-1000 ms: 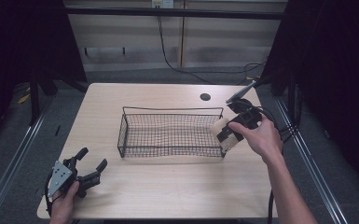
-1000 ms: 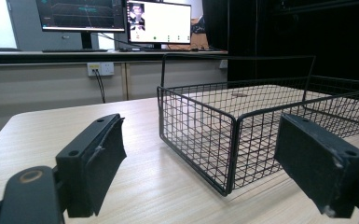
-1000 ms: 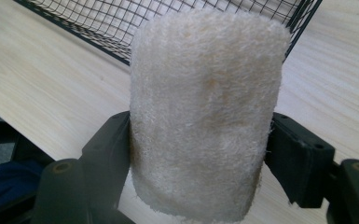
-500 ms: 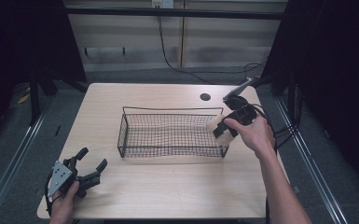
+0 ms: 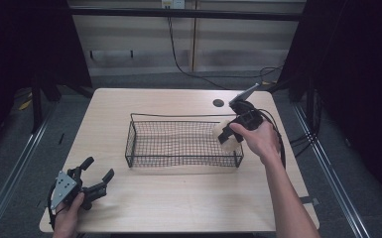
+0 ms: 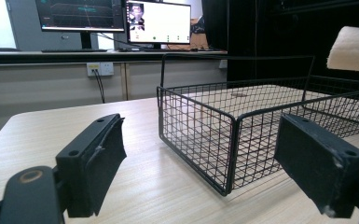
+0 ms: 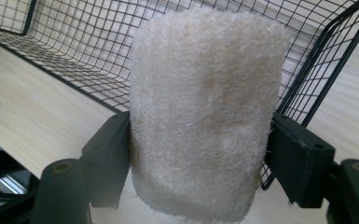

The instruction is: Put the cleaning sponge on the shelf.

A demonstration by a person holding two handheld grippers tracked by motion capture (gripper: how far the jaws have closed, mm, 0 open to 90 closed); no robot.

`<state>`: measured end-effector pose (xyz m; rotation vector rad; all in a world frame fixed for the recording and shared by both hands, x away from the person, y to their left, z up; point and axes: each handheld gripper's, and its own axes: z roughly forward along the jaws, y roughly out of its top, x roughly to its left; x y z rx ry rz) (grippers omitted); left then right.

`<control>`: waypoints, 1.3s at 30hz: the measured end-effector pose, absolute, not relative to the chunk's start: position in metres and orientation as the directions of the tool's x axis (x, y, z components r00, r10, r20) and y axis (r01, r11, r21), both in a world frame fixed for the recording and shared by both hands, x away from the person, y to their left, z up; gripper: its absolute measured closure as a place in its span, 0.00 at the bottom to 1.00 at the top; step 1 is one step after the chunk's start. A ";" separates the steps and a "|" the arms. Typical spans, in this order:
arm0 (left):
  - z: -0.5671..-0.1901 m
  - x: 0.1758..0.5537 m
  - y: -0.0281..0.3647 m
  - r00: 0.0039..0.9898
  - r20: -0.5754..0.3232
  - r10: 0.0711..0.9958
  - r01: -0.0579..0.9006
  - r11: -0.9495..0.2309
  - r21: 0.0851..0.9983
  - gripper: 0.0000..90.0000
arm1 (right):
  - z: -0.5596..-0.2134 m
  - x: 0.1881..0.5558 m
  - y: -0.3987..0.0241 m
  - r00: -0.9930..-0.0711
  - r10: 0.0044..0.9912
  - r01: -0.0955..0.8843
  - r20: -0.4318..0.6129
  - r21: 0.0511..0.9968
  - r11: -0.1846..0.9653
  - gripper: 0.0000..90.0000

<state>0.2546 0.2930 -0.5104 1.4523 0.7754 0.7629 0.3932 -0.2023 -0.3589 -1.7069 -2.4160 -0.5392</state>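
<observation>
Evidently mid-task: bench (image 5: 178, 203) bare apart from a black wire basket (image 5: 183, 141), which holds nothing yet. Likely aim, a judgement only: put the pale scrubbing pad (image 7: 200, 112) into it. Pad is lifted, hanging at the basket's right end, over the rim; release is left. Right hand-held gripper (image 5: 228, 136) is clenched on the pad, jaws pressing both sides. Left hand-held gripper (image 5: 92, 176) rests at the bench's near-left corner, jaws wide, empty.

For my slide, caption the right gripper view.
Right gripper clamps a fuzzy cream sponge beside the corner of a black wire basket.
</observation>
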 end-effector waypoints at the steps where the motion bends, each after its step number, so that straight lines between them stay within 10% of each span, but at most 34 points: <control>1: -0.510 0.255 0.293 0.554 0.003 0.833 0.017 -0.015 1.000 0.17 | -0.361 0.395 -0.201 -0.342 0.889 0.934 0.303 0.211 0.287 0.31; 39: -0.510 0.255 0.293 0.554 0.003 0.833 0.016 -0.015 1.000 0.17 | -0.406 0.401 -0.197 -0.171 0.943 0.979 0.284 0.154 0.131 0.31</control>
